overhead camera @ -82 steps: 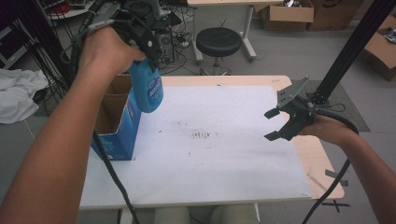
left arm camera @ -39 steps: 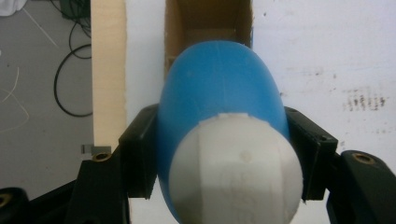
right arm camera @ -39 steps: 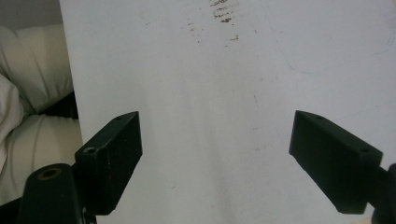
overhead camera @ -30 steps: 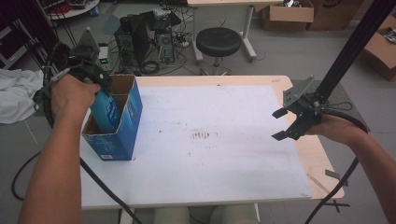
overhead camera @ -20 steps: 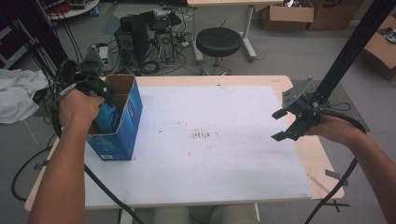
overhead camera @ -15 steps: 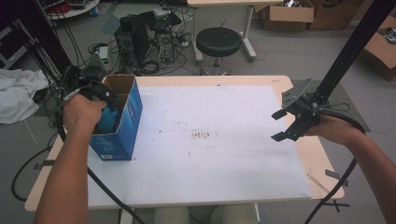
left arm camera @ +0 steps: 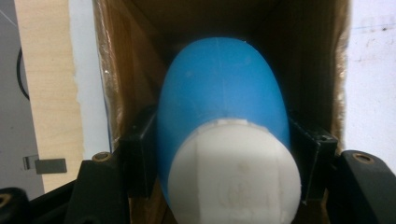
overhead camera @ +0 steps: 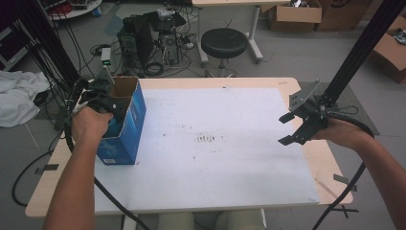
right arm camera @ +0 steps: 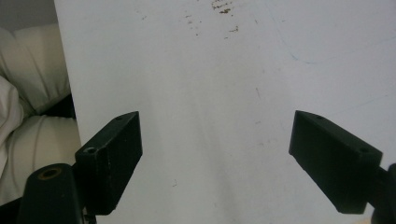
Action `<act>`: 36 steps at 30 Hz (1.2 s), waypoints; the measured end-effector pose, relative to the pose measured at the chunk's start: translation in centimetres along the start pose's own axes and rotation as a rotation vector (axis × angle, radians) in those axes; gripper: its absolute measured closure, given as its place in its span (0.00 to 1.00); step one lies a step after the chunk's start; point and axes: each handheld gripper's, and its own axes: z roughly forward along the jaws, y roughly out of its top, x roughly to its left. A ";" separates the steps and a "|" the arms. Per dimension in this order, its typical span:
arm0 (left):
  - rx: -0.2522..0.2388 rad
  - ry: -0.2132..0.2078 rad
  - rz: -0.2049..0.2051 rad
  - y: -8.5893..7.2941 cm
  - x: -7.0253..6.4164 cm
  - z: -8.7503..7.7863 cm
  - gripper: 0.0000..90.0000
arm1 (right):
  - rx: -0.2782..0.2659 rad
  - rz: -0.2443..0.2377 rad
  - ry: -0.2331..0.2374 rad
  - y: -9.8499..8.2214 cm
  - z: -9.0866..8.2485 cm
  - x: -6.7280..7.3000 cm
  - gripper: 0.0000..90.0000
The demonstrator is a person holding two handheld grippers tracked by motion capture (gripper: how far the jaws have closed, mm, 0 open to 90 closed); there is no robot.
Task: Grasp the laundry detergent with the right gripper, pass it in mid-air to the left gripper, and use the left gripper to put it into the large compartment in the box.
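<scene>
1. The left gripper [overhead camera: 106,97] reaches down into an open blue cardboard box [overhead camera: 129,124] standing at the left end of the worktop [overhead camera: 239,191]. Its fingers [left arm camera: 140,149] are closed part way, clamped on both sides of a blue bottle [left arm camera: 219,93] with a white cap [left arm camera: 233,172].
2. In the left gripper view, the bottle runs straight ahead from between the fingers, cap nearest the camera, body pointing down into the box. The brown inner walls of the box stand close on either side of the fingers.
3. The right gripper [overhead camera: 299,128] hangs over the right edge of the worktop, well apart from the box. Its fingers [right arm camera: 112,154] are spread wide with nothing between them, and bare white worktop lies beyond them.
4. Likely risk: the bottle's bottom cannot be seen, so a release now might drop it rather than set it down.
5. Likely risk: the fingers sit close to the walls, so opening or lifting out could snag the cardboard and tip the light, unsteadied box.
</scene>
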 end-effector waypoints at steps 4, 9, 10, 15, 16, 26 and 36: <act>-0.009 0.000 0.000 -0.2 0.0 0.4 0.42 | 0.000 0.001 0.001 0.0 0.0 0.0 0.19; -0.004 -0.004 -0.003 -0.2 0.1 0.4 0.42 | 0.001 0.003 0.001 0.0 0.0 0.0 0.19; -0.003 -0.005 -0.005 -0.1 0.2 0.4 0.42 | 0.000 0.003 0.001 0.0 0.0 0.0 0.19; 0.000 -0.009 -0.008 -0.1 0.2 0.4 0.42 | 0.001 -0.001 0.001 0.1 0.0 0.1 0.19; 0.000 -0.009 -0.010 -0.1 0.2 0.4 0.42 | 0.001 0.000 0.001 0.1 0.0 0.2 0.19; -0.016 -0.015 -0.023 -0.2 0.5 -0.1 0.33 | 0.004 0.001 0.003 0.1 0.0 0.3 0.19; -0.044 -0.008 -0.033 -0.3 0.5 -1.9 0.29 | 0.007 -0.002 0.003 0.2 -0.3 0.6 0.19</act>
